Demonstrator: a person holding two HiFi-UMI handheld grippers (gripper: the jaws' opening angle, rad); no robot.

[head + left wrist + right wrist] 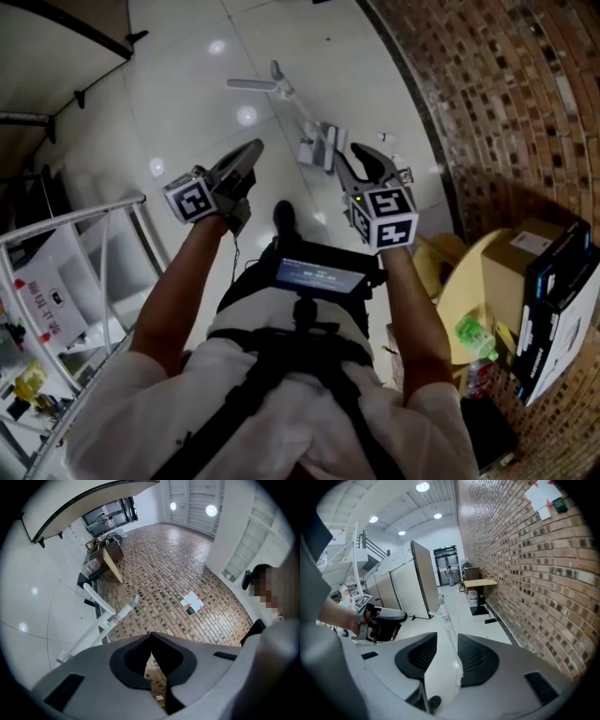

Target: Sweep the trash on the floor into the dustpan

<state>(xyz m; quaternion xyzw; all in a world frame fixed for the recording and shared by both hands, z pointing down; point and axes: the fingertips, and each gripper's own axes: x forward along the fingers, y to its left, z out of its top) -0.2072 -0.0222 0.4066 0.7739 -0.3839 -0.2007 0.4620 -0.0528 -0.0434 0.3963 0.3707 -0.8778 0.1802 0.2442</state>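
Holds the left gripper (251,152) pressed together, empty. Holds the right gripper (368,159) spread, empty. Faces the dustpan (319,145) just ahead of both.

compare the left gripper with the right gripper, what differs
The left gripper has its fingers shut, tips touching; the right gripper has its fingers apart, with floor showing through the gap. The left gripper faces the brick wall head-on; the right gripper looks along the floor with that wall at its side. Shared: both are empty.
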